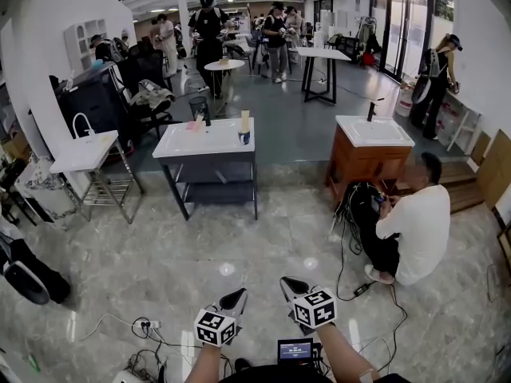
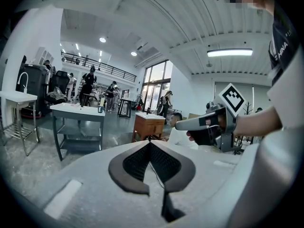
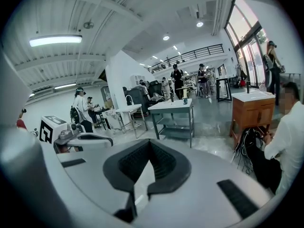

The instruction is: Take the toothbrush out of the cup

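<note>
Far across the floor a grey sink table carries a small cup near its right end, with the toothbrush standing upright in it. The cup also shows small on that table in the left gripper view and the right gripper view. Both grippers are held low at the bottom of the head view, far from the table. My left gripper is shut with nothing in it. My right gripper is shut and empty too, level beside the left.
A wooden sink cabinet stands right of the table, and a person in a white shirt crouches by cables in front of it. A white sink stand is at left. Cables lie on the tiled floor near my feet. Several people stand at the back.
</note>
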A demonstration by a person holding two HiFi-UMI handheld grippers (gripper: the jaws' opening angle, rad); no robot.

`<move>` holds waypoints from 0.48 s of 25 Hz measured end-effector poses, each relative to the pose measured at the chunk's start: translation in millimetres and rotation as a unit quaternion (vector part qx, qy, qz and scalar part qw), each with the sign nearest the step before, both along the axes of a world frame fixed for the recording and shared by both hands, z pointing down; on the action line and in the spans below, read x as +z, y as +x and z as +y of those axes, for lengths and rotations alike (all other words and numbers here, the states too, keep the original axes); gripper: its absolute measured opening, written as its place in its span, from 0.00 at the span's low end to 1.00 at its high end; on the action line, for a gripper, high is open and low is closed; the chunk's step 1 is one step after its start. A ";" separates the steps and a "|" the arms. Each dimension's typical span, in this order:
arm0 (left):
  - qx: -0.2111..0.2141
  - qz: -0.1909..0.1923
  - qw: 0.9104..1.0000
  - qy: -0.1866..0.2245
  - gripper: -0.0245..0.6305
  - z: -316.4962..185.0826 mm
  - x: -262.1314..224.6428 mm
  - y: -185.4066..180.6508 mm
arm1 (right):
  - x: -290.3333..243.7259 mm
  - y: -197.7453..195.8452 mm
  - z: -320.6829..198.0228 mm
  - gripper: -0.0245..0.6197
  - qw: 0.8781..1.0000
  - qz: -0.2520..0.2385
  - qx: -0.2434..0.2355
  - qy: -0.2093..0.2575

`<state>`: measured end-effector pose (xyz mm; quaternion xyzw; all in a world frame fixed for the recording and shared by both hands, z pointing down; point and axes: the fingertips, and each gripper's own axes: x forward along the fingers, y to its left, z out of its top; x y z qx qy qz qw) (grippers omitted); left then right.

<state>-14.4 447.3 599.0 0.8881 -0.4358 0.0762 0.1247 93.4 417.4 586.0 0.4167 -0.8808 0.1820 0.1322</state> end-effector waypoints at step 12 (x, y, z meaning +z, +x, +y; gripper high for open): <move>-0.008 -0.002 1.000 -0.012 0.05 -2.6 4.8 12.0 | 1.3 18.5 -5.0 0.05 1.000 -0.023 0.005 -0.010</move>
